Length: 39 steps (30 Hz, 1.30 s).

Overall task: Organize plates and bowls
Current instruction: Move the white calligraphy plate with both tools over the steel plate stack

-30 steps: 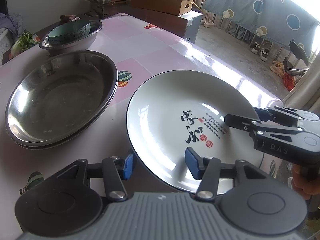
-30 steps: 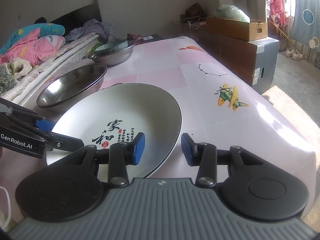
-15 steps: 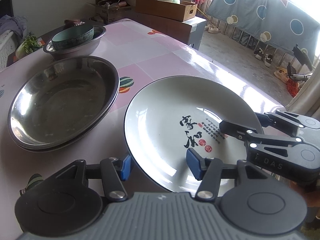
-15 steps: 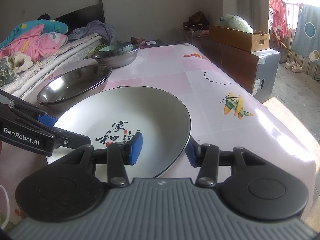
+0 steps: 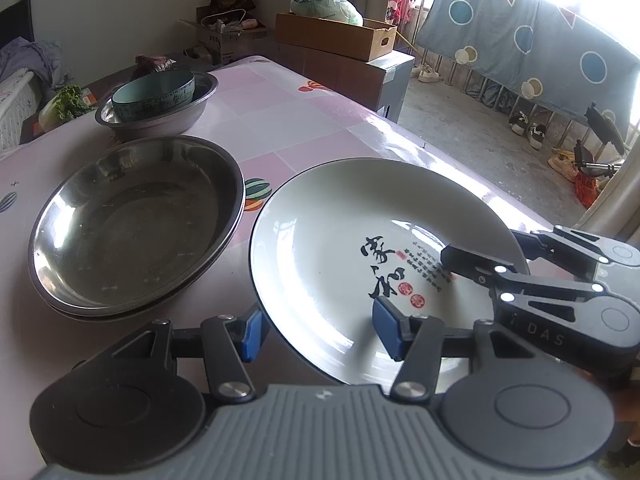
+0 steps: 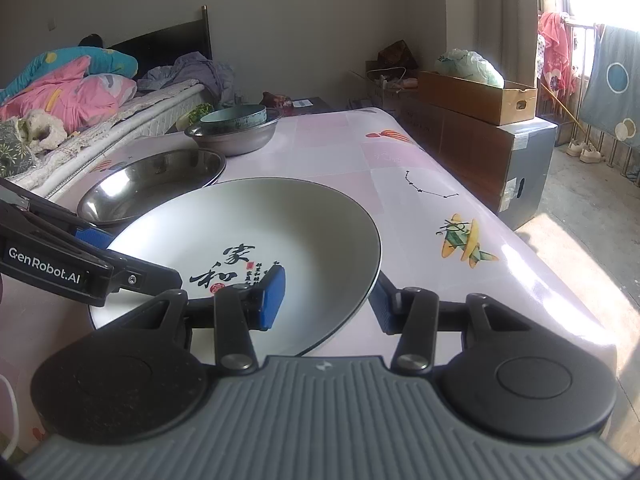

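Plate: the white plate (image 5: 360,248) with black writing sits near the desk's (image 5: 320,120) front edge, beside the steel pan.
Left gripper (image 5: 318,330): wide open, one blue pad on each side of the plate's near rim (not squeezing it).
Right gripper (image 6: 326,300): also wide open across the plate's right rim, one pad inside and one outside.
Steel pan (image 5: 136,224): shallow, lying left of the plate.
Far end: a green bowl (image 5: 154,94) sits inside a steel basin (image 5: 168,118).

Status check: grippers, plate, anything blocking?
Left gripper, right gripper open, each straddling white plate rim. Steel basin close beside plate.
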Each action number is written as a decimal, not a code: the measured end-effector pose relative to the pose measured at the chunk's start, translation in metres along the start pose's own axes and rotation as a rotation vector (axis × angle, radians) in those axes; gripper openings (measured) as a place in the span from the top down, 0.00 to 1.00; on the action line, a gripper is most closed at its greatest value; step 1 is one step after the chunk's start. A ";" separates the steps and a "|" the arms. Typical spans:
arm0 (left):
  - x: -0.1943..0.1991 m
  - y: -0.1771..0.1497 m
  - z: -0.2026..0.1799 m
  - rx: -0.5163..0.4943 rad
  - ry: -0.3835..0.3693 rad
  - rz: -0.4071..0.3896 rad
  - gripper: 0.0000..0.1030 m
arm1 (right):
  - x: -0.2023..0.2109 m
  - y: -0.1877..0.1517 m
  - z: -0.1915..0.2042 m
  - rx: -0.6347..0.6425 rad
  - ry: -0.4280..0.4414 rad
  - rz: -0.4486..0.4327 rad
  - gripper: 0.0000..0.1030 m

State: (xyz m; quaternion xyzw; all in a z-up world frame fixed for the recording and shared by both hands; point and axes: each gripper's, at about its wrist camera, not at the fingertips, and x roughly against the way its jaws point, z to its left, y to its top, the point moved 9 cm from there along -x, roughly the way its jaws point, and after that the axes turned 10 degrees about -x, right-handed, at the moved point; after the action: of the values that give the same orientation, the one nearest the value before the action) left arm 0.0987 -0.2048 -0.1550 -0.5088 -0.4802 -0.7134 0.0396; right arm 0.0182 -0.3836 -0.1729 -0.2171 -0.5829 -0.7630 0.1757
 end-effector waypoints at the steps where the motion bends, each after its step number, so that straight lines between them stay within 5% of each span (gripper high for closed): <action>1: 0.001 0.001 0.000 0.001 0.001 -0.004 0.45 | 0.001 0.001 0.000 0.000 0.000 -0.004 0.56; 20: 0.027 0.016 0.026 0.040 0.035 -0.076 0.45 | 0.004 0.039 0.029 0.040 0.028 -0.056 0.56; 39: 0.044 0.010 0.130 0.191 0.130 -0.089 0.45 | -0.064 0.081 0.128 0.121 0.152 -0.022 0.56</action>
State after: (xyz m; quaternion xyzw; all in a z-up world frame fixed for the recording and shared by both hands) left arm 0.1720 -0.0964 -0.1121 -0.4334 -0.5646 -0.6970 0.0874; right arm 0.1307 -0.2801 -0.1126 -0.1410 -0.6155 -0.7425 0.2237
